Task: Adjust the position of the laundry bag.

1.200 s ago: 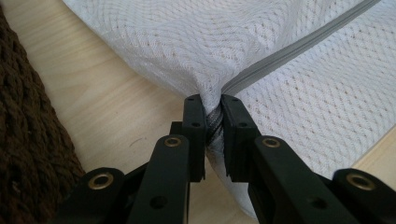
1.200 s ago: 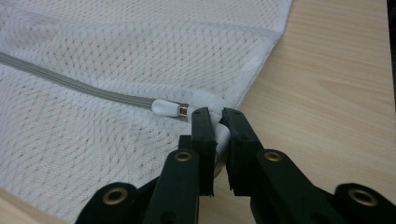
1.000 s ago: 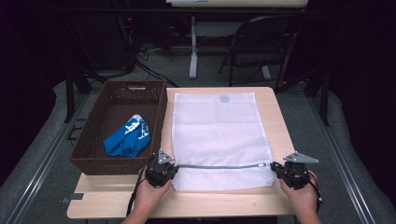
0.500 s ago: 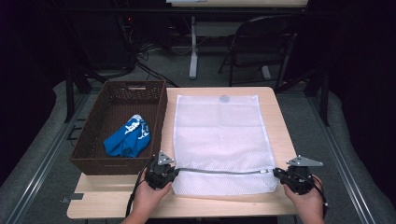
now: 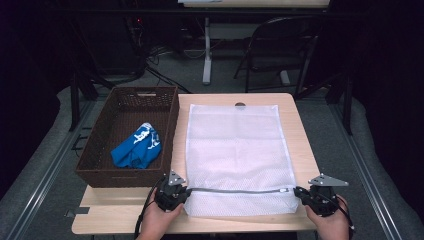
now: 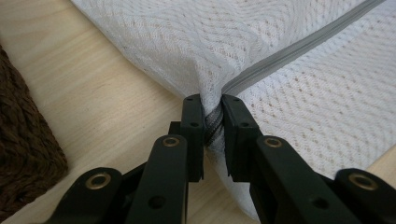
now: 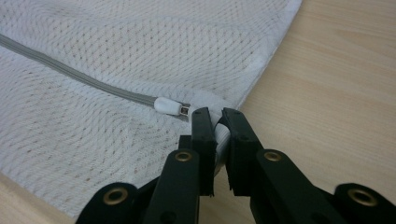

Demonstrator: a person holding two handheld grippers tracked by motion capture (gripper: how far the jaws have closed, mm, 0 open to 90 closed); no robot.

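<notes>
A white mesh laundry bag (image 5: 235,150) lies flat on the wooden table (image 5: 300,125), its grey zipper (image 5: 235,190) running along the near edge. My left gripper (image 5: 186,193) is shut on the zipper's left end, the mesh (image 6: 261,51) bunched between its jaws (image 6: 212,126). My right gripper (image 5: 299,192) is shut on the bag's right corner, just past the white zipper slider (image 7: 169,106), with the bag (image 7: 116,56) spreading away from the jaws (image 7: 219,135). The zipper is closed.
A brown wicker basket (image 5: 100,150) stands left of the bag and holds a blue cloth (image 5: 136,150); its wall (image 6: 23,149) is close beside my left gripper. A dark round spot (image 5: 240,105) marks the table's far edge. A chair and desk legs stand beyond.
Both grippers and the bag's near edge have slid slightly toward the person. The right gripper has shifted a little to the right, pulling the zipper line straighter.
</notes>
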